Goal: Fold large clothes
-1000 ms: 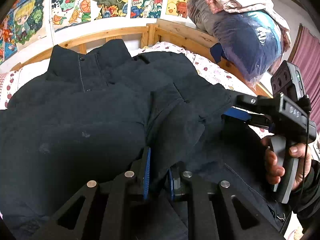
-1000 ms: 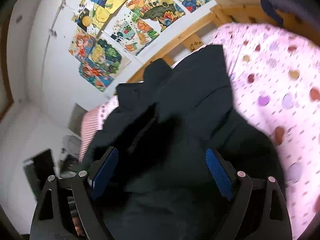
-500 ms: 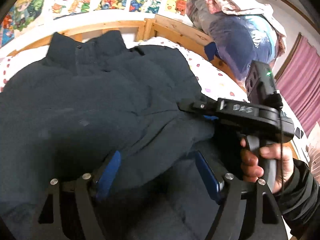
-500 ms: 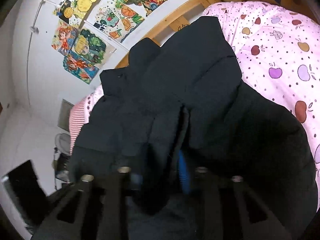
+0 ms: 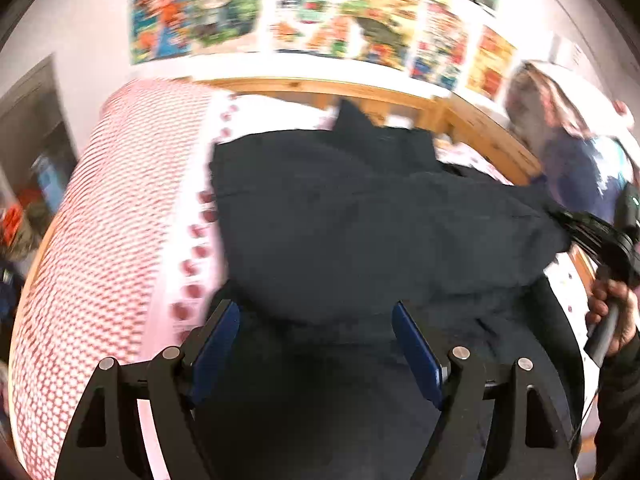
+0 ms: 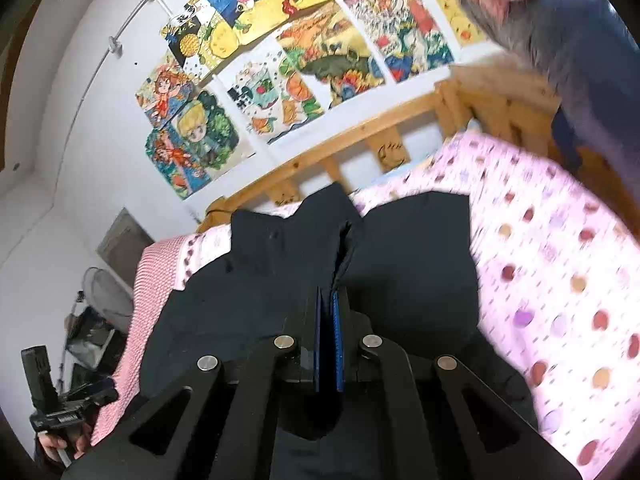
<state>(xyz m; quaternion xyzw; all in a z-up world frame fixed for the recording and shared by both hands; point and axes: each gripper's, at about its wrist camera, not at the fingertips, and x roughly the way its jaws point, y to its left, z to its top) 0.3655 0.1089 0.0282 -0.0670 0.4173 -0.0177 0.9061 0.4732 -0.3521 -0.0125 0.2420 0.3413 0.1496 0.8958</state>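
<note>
A: Where is the coat?

B: The dark coat [image 6: 400, 264] lies spread over the bed, on the pink sheet [image 6: 560, 280] printed with small fruit shapes. Its collar points to the far end, toward the wooden bed rail [image 6: 360, 148], and its near part runs under both cameras.

A: And the right claw?

B: The right claw [image 6: 329, 320] is clenched on the coat. Its blue pads [image 6: 339, 344] stand almost together with a fold of dark cloth pinched between them, and the ridge of that fold runs away from the tips toward the collar.

A: The left one?

B: The left claw [image 5: 316, 344] is released. Its two blue pads [image 5: 416, 352] stand wide apart over the near part of the coat, and a bulge of cloth sits just beyond them, not gripped. That view is blurred, so finer detail is hard to read.

A: What else shows?

B: In the left wrist view a hand [image 5: 612, 308] at the right edge holds the handle of the other tool, whose tip reaches the right edge of the coat. To the left lies a red-and-white patterned cover [image 5: 100, 240]. Coloured drawings [image 6: 280, 80] hang on the far wall, and a bundle of bedding [image 6: 560, 20] is piled at the far right corner of the bed.
</note>
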